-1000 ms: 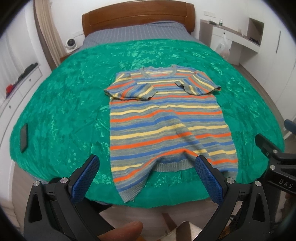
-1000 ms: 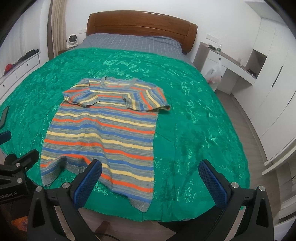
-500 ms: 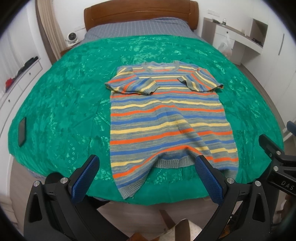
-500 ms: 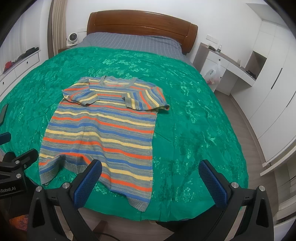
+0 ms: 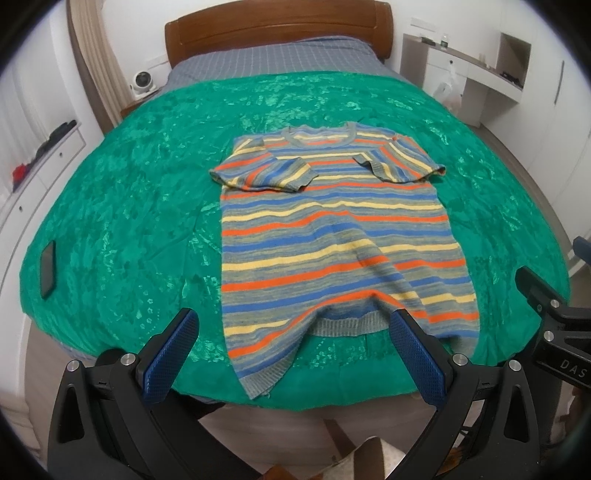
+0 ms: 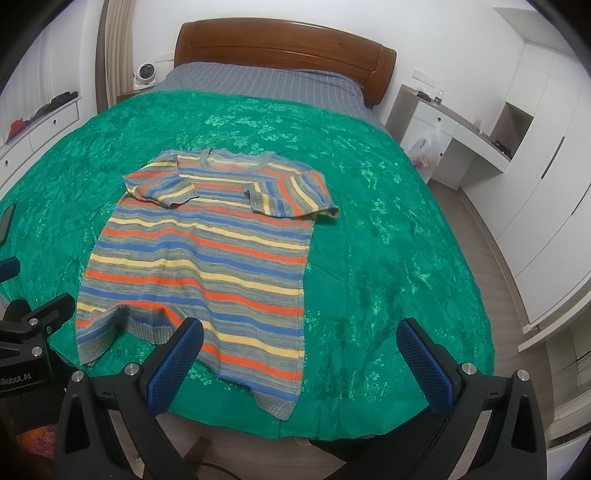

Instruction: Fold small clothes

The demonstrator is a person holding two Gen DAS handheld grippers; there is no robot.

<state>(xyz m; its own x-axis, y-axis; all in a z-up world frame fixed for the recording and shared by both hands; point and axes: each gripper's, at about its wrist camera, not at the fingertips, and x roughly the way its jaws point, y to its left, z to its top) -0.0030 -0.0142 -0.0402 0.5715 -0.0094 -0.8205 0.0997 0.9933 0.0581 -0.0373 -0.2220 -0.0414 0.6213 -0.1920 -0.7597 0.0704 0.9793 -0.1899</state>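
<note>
The left tool (image 5: 291,345) sits low in its own frame with its two blue-padded fingers (image 5: 170,356) spread wide apart — nothing between them. The right tool (image 6: 301,354) shows the same pose, fingers (image 6: 424,360) splayed and empty. Each tool's black frame also shows at the edge of the other's view — right (image 5: 554,325), left (image 6: 26,332).

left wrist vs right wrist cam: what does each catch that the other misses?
Left wrist only: the whole phone lying flat on the green cover's edge; the right wrist view clips it. Right wrist only: wardrobe doors and bare floor beside the bed. Both: striped sweater flat on the green cover, sleeves folded in, headboard, fan, plastic bag, and open, empty left tongs and right tongs.
</note>
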